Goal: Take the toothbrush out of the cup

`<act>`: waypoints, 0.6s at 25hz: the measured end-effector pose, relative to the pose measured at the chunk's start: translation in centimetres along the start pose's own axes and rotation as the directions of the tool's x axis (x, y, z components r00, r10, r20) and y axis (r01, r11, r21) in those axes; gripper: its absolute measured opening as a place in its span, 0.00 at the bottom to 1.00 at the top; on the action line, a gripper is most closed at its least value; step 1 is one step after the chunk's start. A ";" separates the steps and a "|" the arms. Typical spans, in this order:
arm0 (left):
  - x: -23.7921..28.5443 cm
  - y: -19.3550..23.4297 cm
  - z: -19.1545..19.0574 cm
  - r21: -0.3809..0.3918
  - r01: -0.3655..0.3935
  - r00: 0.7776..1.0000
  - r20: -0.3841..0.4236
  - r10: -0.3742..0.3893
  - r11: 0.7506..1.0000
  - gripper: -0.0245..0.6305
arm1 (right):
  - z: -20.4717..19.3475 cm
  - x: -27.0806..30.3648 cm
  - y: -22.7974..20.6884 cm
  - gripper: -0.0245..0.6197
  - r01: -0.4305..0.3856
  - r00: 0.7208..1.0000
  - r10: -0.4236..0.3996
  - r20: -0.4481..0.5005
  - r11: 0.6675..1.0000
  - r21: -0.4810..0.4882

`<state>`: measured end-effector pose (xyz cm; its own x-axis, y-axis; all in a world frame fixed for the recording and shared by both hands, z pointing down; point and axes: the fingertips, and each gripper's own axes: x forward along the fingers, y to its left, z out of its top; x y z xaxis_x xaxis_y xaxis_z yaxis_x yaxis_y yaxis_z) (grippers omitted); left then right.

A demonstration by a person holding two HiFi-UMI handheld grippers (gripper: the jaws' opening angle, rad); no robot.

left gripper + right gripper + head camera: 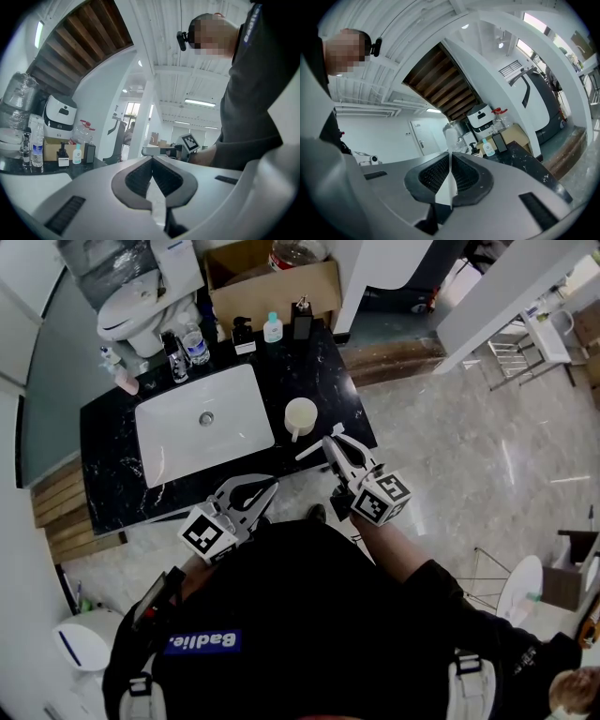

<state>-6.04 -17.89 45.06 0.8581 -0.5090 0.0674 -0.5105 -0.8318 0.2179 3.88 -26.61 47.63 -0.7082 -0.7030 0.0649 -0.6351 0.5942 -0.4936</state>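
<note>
A cream cup (pixel 300 414) stands on the black counter (pixel 309 367), just right of the white sink (pixel 234 442). A short pale stub pokes out at its near rim; I cannot tell whether it is the toothbrush. My right gripper (pixel 328 442) hovers shut and empty just in front of the cup, at the counter's front right corner. My left gripper (pixel 270 487) is also shut and empty, lower down, off the counter's front edge. Neither gripper view shows the cup: the left gripper (pixel 152 161) and right gripper (pixel 450 157) both point upward into the room with jaws closed.
Bottles and dispensers (pixel 272 327) line the counter's back edge, seen also as bottles (pixel 77 153) and bottles (pixel 488 147). A cardboard box (pixel 272 287) and a toilet (pixel 141 310) stand behind. Pale tiled floor (pixel 469 456) lies to the right.
</note>
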 end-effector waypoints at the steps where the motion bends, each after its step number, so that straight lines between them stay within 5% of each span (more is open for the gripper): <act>1: 0.0 0.0 0.0 -0.001 0.002 1.000 -0.001 -0.002 1.000 0.05 | -0.2 -0.2 0.5 0.08 -0.010 1.000 0.010 -0.011 1.000 -0.020; 15: 0.5 -0.5 0.2 0.009 0.046 0.999 0.000 -0.046 0.999 0.05 | -1.8 -2.0 5.8 0.08 -0.120 0.990 0.100 -0.095 0.964 -0.238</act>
<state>-5.35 -17.81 44.79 0.8806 -0.4704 0.0573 -0.4712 -0.8563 0.2116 1.02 -21.04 46.21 -0.7942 -0.5998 0.0972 -0.6005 0.7502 -0.2768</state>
